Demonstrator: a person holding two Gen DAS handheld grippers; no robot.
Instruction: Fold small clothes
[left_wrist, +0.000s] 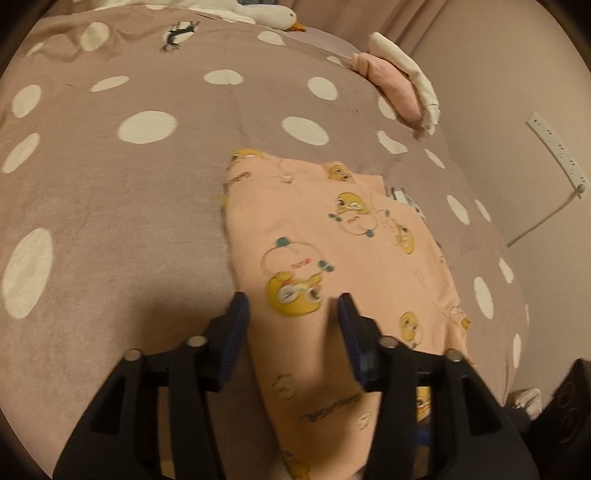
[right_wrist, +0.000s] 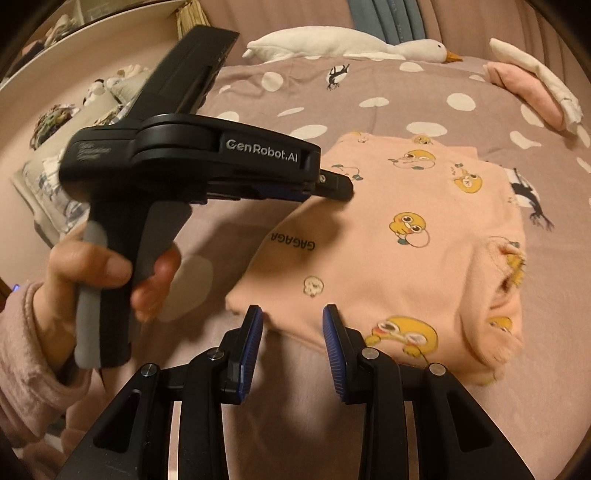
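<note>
A peach garment with yellow duck prints (left_wrist: 332, 258) lies folded on the dotted mauve bedspread (left_wrist: 147, 184). My left gripper (left_wrist: 293, 306) is open, its blue-padded fingers just above the garment's near left edge. In the right wrist view the garment (right_wrist: 406, 240) lies ahead, and the left gripper (right_wrist: 338, 188) reaches over its far left corner, held by a hand. My right gripper (right_wrist: 293, 317) is open and empty at the garment's near left edge.
A pile of folded pink and white clothes (left_wrist: 399, 85) sits at the bed's far right corner. A white plush goose (right_wrist: 351, 46) lies along the far edge. A wall with a power strip (left_wrist: 557, 151) is on the right. Cluttered shelves (right_wrist: 74, 118) stand at left.
</note>
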